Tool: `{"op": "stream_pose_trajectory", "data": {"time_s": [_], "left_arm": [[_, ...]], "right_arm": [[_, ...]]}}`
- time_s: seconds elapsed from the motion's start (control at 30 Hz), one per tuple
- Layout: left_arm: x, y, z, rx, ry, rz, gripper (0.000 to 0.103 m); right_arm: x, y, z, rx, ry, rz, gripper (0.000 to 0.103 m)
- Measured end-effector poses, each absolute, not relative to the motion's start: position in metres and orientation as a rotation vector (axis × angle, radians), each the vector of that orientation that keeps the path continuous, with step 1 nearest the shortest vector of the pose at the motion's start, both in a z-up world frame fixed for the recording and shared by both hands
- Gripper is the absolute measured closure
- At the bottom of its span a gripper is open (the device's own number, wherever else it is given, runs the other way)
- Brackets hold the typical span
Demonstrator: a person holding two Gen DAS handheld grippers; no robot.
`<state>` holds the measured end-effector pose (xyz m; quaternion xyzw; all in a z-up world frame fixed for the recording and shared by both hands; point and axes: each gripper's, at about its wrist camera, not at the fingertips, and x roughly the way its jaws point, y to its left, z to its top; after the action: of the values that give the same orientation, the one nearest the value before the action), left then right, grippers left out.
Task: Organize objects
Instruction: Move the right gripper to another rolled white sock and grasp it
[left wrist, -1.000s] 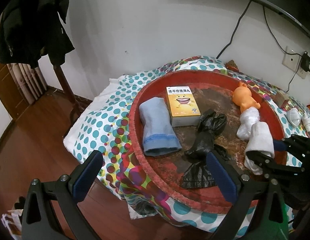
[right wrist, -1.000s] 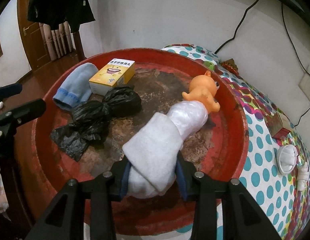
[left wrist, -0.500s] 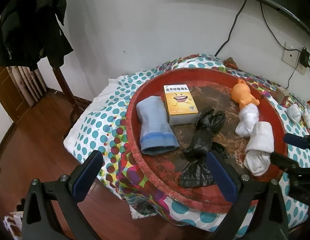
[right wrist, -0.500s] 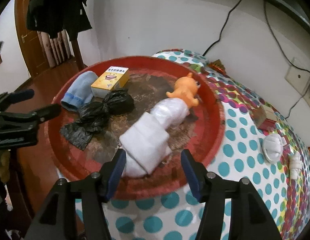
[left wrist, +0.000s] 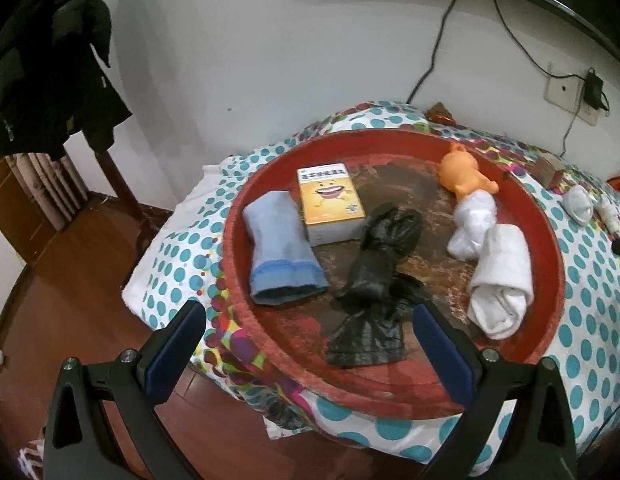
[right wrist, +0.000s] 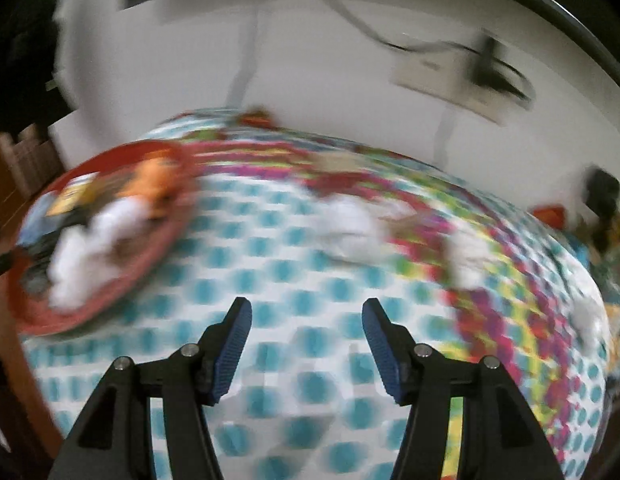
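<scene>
left wrist view above red tray (left wrist: 546,248), right wrist view beside it, blurred, sharing tray

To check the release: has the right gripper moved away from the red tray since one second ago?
Yes. The right gripper, open, now faces the dotted cloth; the red tray sits far left.

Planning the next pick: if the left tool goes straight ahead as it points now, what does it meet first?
Most likely the black plastic bag in the red tray: it lies between the open left tool fingers' line of sight, nearest the tips. Depth is uncertain.
</scene>
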<state>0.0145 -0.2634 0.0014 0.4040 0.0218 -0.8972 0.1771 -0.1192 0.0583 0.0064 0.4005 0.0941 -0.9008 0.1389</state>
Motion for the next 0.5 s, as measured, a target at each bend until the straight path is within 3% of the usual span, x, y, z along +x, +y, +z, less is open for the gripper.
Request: {"op": "stream_pose_trajectory", "data": {"time_s": [0.5], "left_arm": [[0.006, -0.234, -0.007, 1.175, -0.035, -2.544, 0.0]], "right_arm": [[-0.23, 0.166, -0.034, 1.302, 0.141, -2.772, 0.044]]}}
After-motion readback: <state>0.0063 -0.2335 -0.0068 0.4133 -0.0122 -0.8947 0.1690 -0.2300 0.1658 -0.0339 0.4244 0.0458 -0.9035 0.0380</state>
